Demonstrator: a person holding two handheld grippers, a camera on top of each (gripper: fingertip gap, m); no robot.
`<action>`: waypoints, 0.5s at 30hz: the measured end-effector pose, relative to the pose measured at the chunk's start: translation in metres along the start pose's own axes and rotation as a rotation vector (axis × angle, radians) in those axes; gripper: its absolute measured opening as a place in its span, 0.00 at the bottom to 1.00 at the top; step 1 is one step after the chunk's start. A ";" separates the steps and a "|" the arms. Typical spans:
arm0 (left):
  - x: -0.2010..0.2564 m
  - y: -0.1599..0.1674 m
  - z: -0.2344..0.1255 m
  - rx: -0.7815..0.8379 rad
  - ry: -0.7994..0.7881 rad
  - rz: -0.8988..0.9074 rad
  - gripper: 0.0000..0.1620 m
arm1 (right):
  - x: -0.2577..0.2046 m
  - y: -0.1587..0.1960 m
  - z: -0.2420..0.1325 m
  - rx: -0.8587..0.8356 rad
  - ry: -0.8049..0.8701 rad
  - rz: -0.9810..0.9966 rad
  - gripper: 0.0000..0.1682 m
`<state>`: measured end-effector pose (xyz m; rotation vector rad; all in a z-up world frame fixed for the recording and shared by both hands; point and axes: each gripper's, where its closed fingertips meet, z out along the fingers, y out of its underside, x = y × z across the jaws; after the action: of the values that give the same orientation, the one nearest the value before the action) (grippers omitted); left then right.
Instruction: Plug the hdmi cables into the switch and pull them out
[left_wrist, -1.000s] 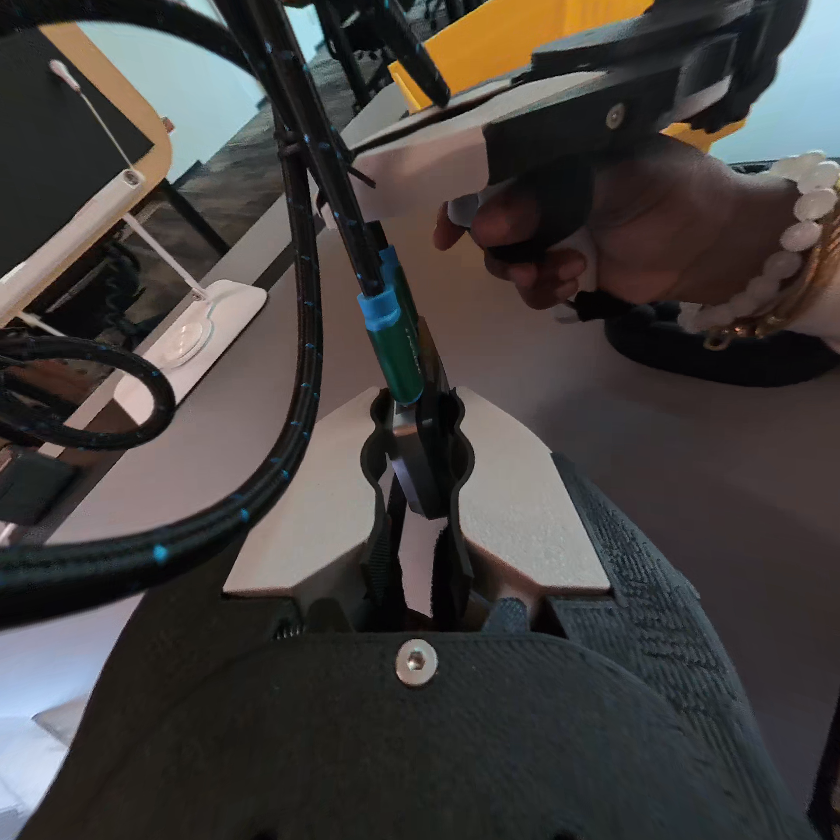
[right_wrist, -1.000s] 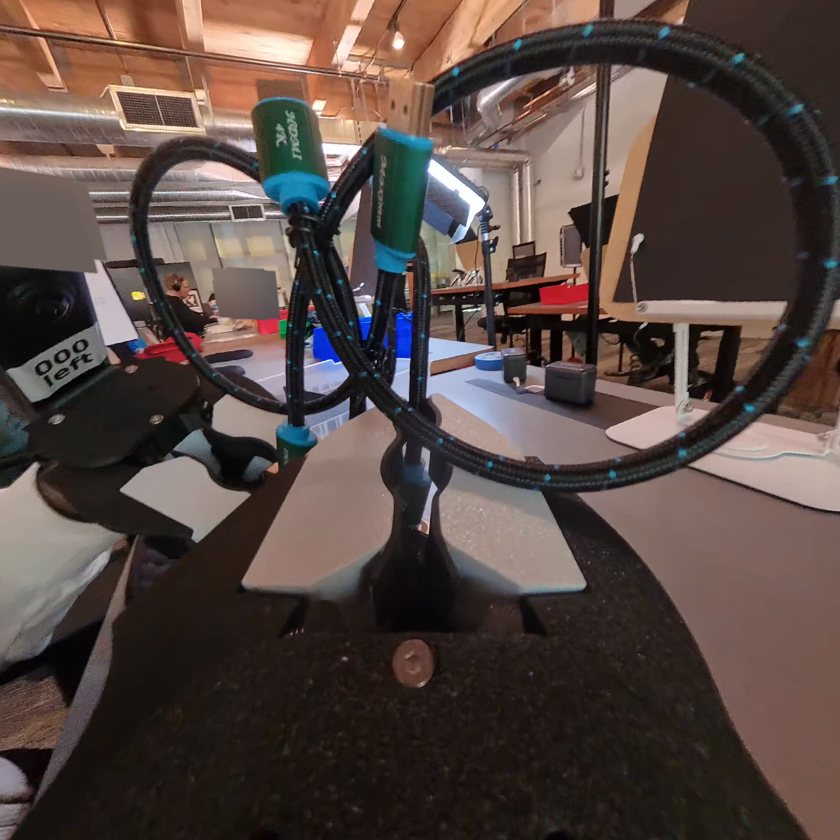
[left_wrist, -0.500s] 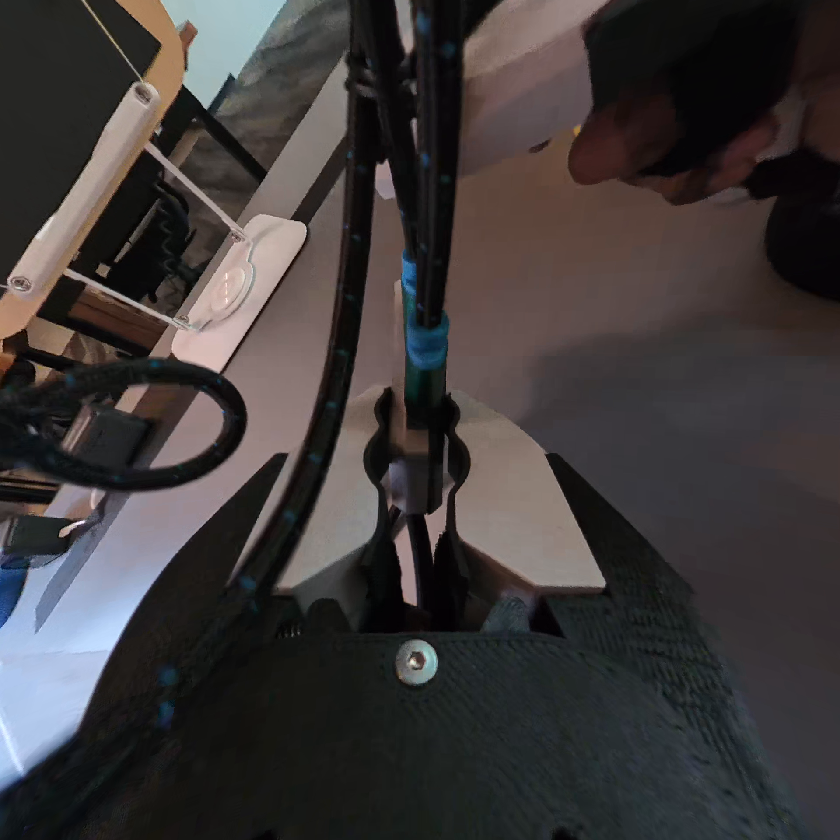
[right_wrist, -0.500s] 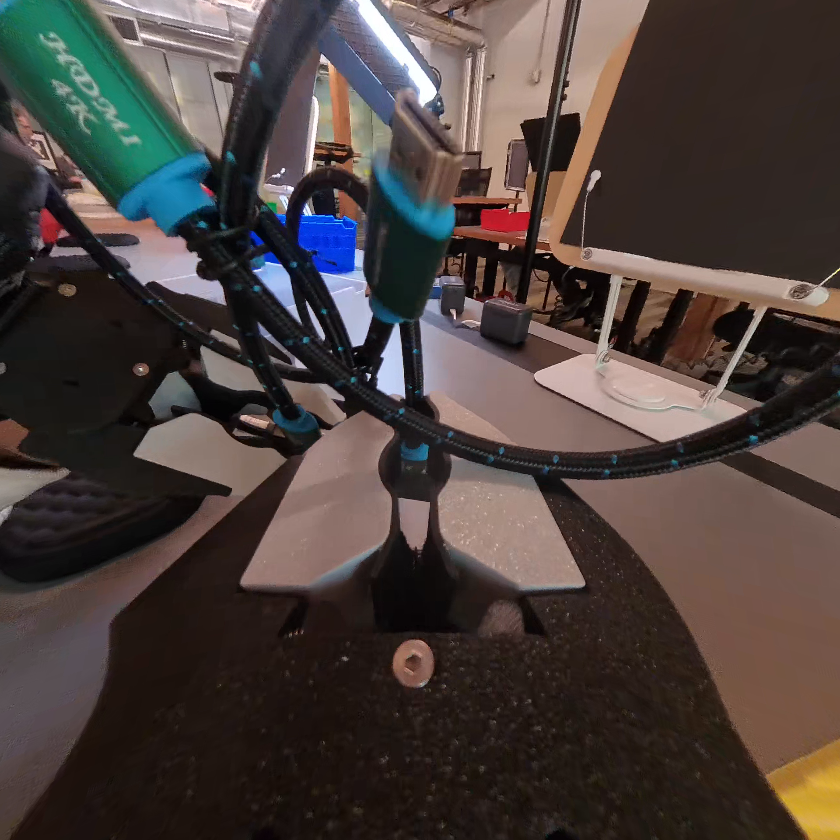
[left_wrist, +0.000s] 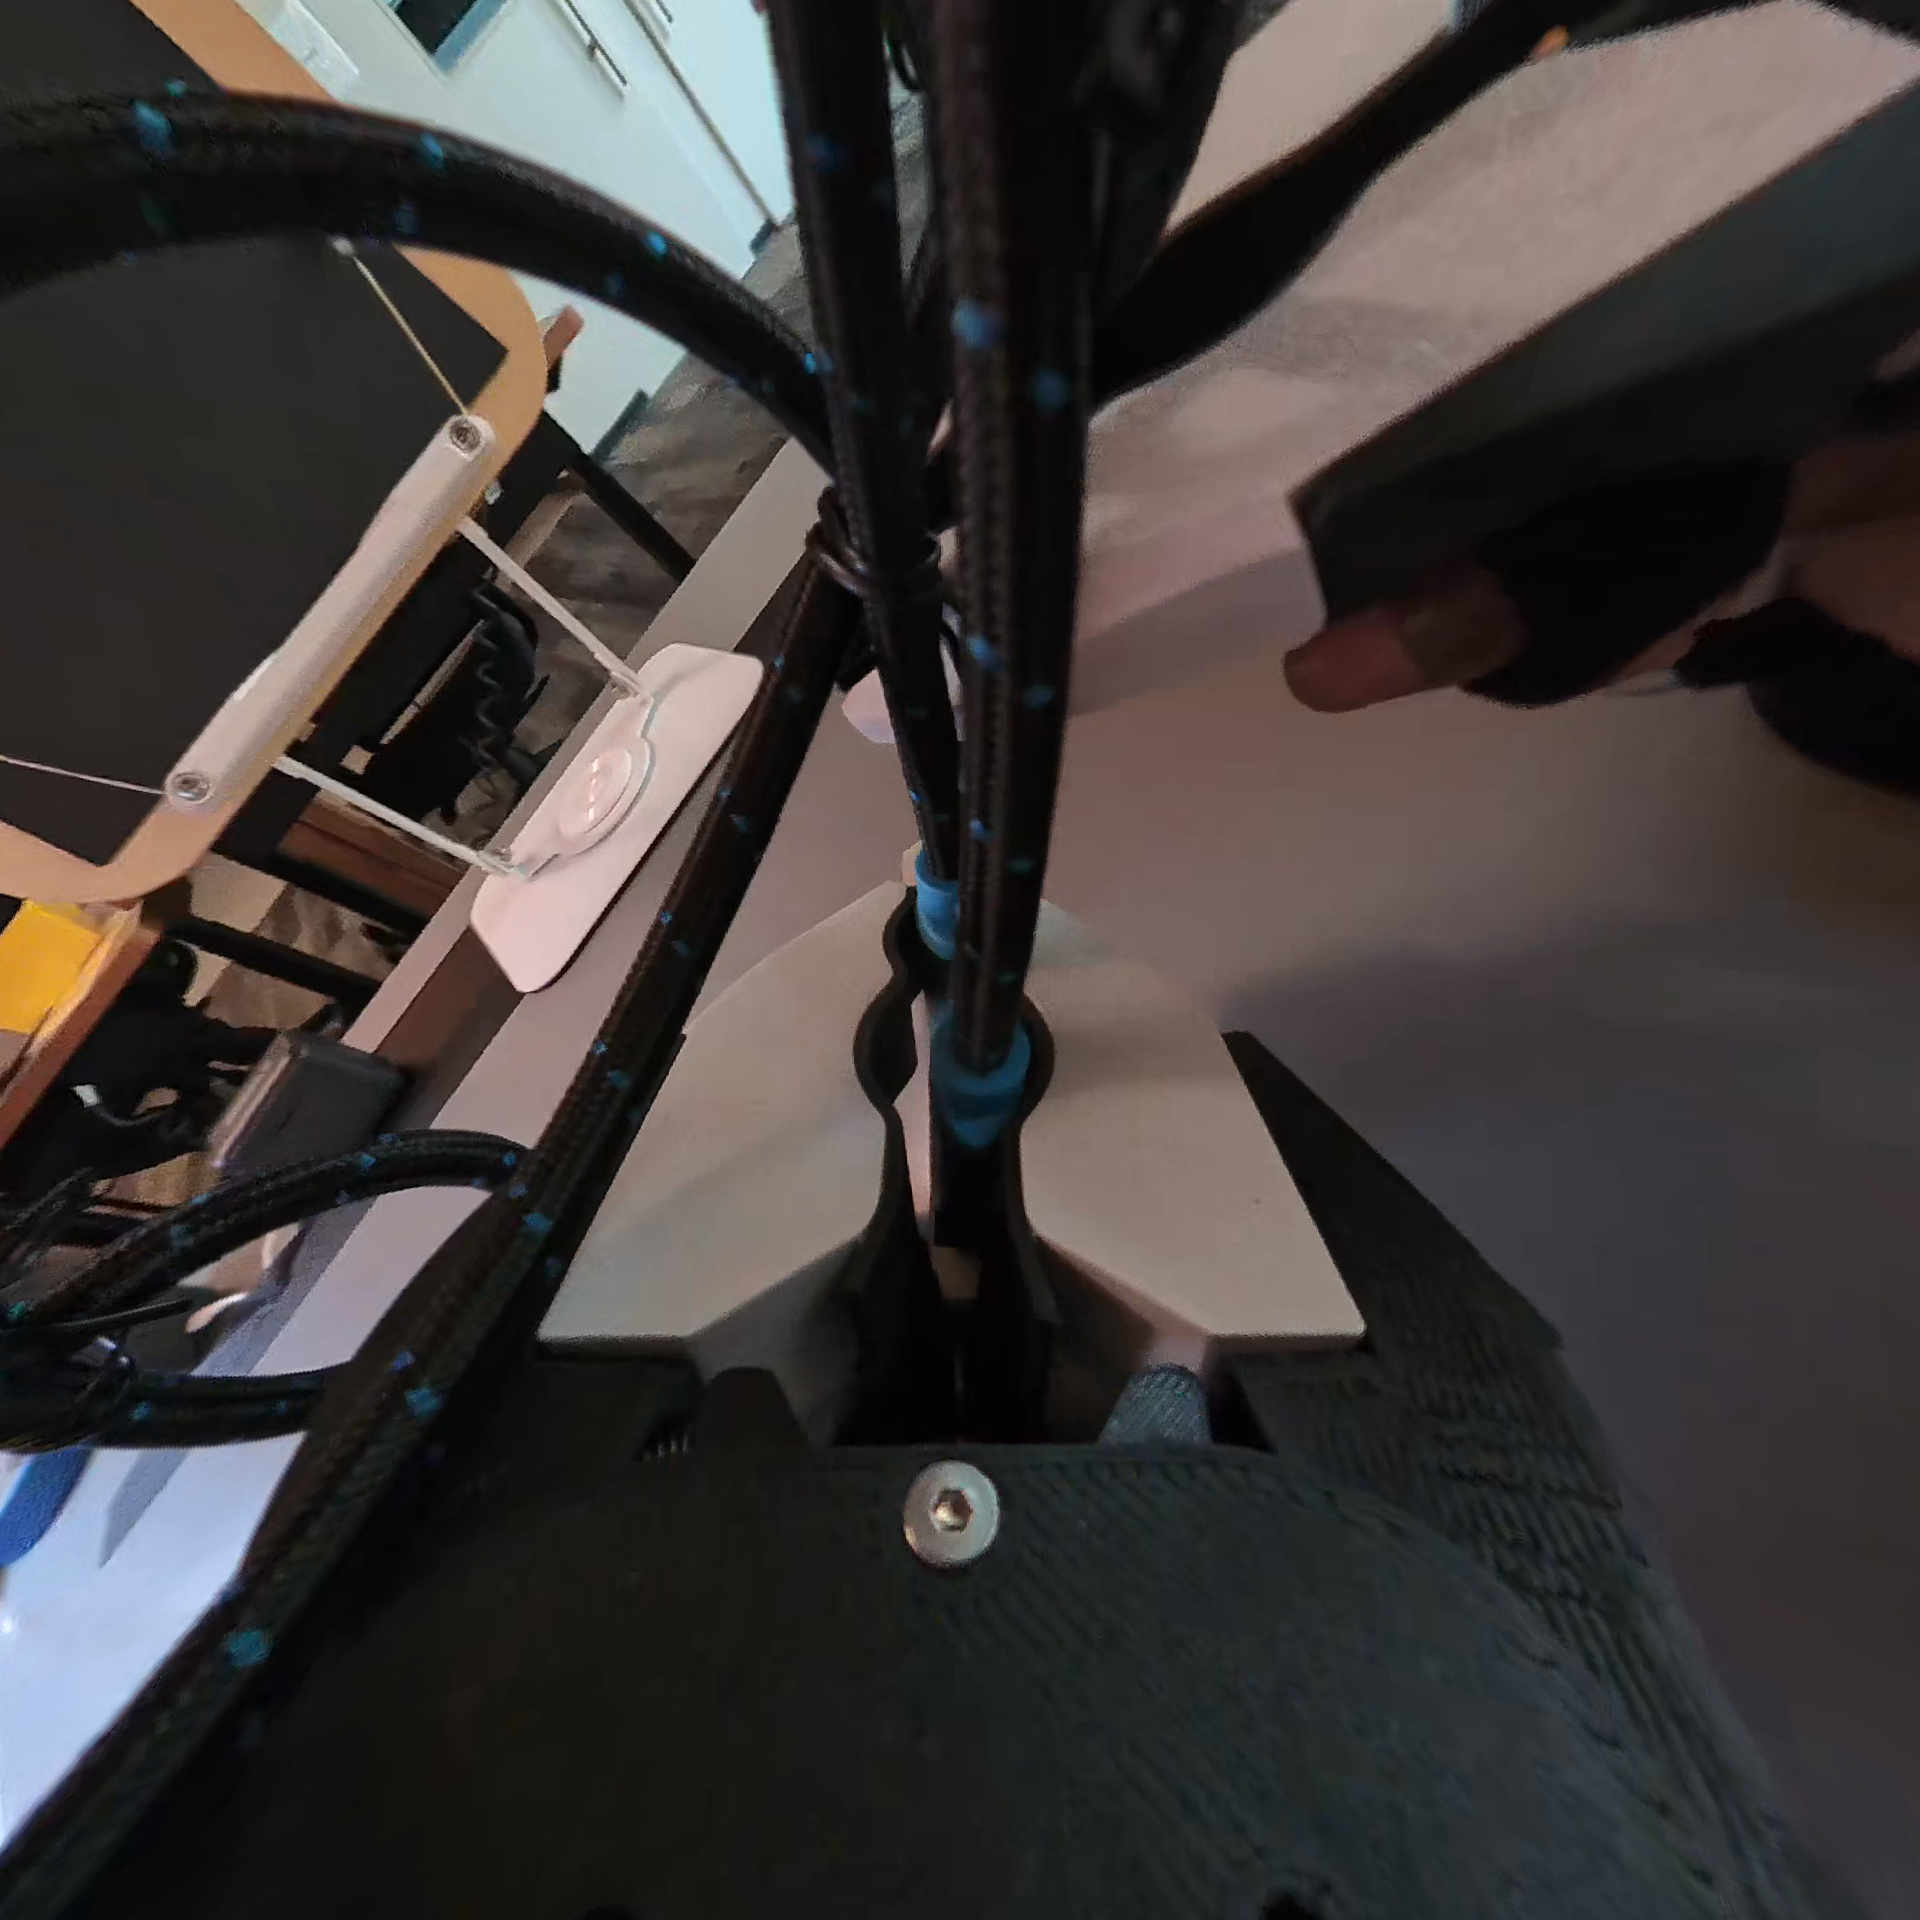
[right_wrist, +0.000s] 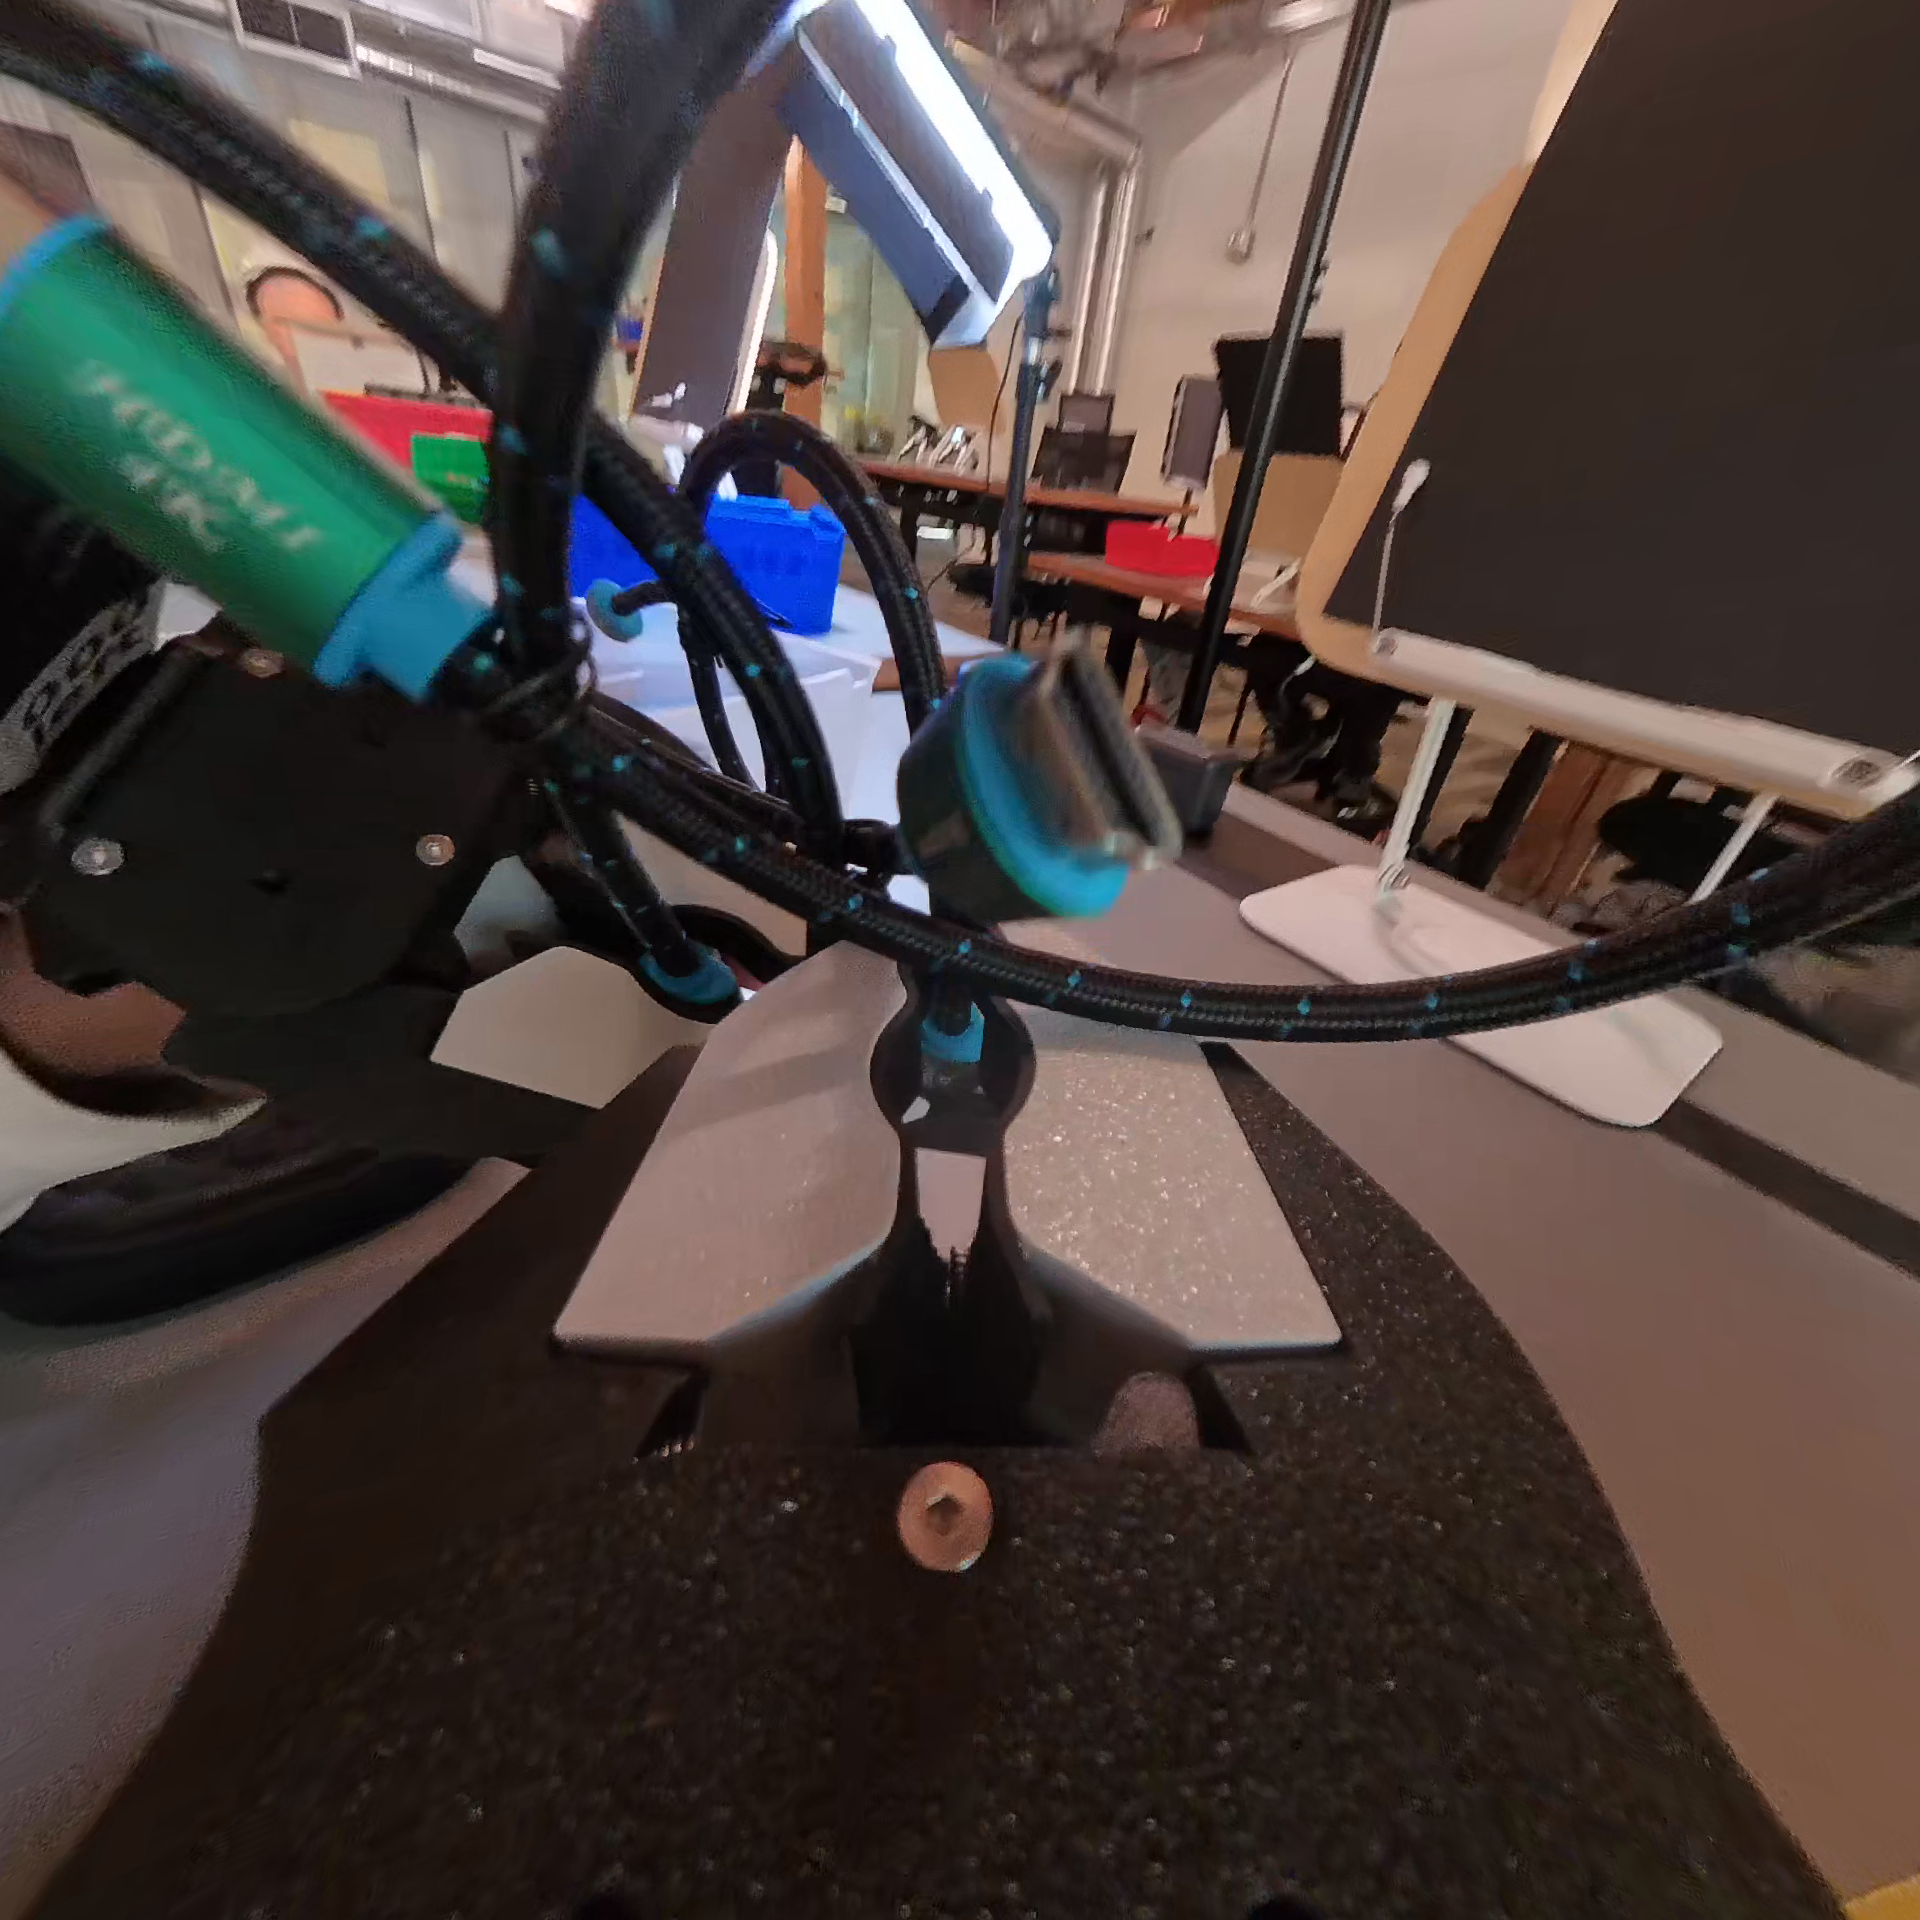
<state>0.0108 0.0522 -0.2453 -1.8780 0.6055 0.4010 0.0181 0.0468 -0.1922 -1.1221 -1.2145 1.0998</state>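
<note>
Green plug (right_wrist: 197, 457) blurred, cut off at left.

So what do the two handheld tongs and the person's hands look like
Both tongs are black textured printed bodies with pale grey wedge fingers, scalloped inner edges and a silver hex screw. The left tongs carry a white label band. The hand wears a black fingerless glove.

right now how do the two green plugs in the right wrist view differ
The left plug shows its long green side and slants up to the left; the middle plug points its metal tip at the camera. The left plug looks bigger and blurred; the middle plug looks smaller and sharper. Both have blue collars and black braided cables.
</note>
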 end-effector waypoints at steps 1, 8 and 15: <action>0.000 -0.004 0.000 0.008 0.018 -0.017 0.08 | 0.001 -0.004 -0.002 0.025 0.016 -0.008 0.03; -0.014 0.049 0.005 -0.278 0.069 -0.005 0.05 | 0.069 -0.061 -0.057 0.279 0.252 0.037 0.03; -0.024 0.010 -0.018 -0.121 0.144 -0.187 0.06 | 0.081 -0.033 -0.060 0.017 0.173 0.132 0.04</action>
<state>-0.0144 0.0381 -0.2336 -2.0724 0.5042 0.1844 0.0822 0.1208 -0.1515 -1.2718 -1.0062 1.0847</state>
